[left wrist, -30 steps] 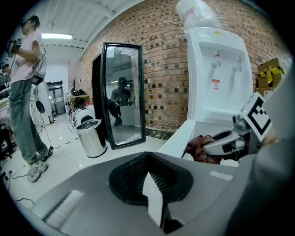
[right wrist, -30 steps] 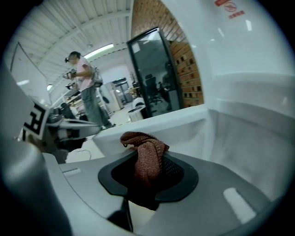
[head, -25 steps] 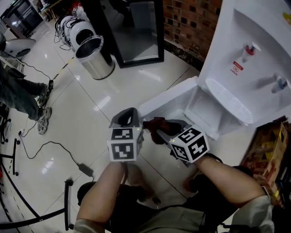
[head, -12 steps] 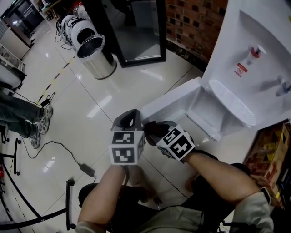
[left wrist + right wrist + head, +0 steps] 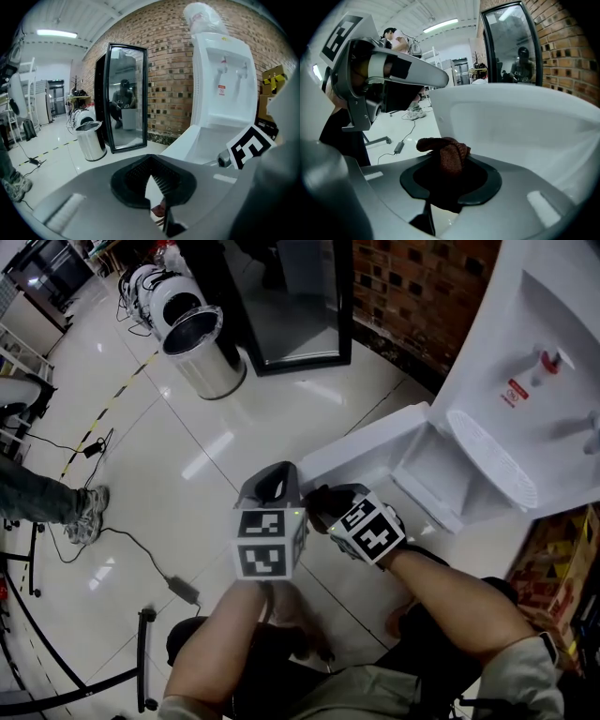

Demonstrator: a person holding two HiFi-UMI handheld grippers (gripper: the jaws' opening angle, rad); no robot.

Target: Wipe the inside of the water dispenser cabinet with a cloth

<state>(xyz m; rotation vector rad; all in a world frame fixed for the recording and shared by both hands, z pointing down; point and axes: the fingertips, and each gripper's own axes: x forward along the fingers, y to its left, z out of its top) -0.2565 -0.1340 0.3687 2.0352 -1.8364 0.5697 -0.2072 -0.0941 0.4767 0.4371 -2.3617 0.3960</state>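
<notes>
Left hand-held gripper (image 5: 274,486): jaws fully together, nothing between the black ribbed pads. I hold it just left of the right one, over the floor.

Right hand-held gripper (image 5: 328,505): jaws partly apart and clamped on the cloth (image 5: 449,157). It is a dark reddish-brown, nubby knit, bunched into a thick roll that pokes up past the pads.

The cloth sits at the free end of the cabinet door (image 5: 366,451), which is swung open. The door is smooth, moulded white plastic with a raised lip. I cannot tell whether cloth and door touch. The cloth is outside the cabinet (image 5: 439,470), a shallow white recess with rounded corners.

Water dispenser (image 5: 539,329): glossy white body with two taps, one capped red. Below them is an oval ribbed drip tray (image 5: 492,457).

Floor (image 5: 187,474): large pale polished tiles with dark grout lines and glare patches. A black cable with a power brick (image 5: 178,590) trails across it.

Room:
- brick wall (image 5: 412,287) behind the dispenser
- tall black-framed glass-door cooler (image 5: 295,296)
- round brushed-steel bin (image 5: 208,357), open at the top
- cardboard boxes (image 5: 562,563) by the dispenser's base
- someone's shoe (image 5: 84,514) at the far left edge
</notes>
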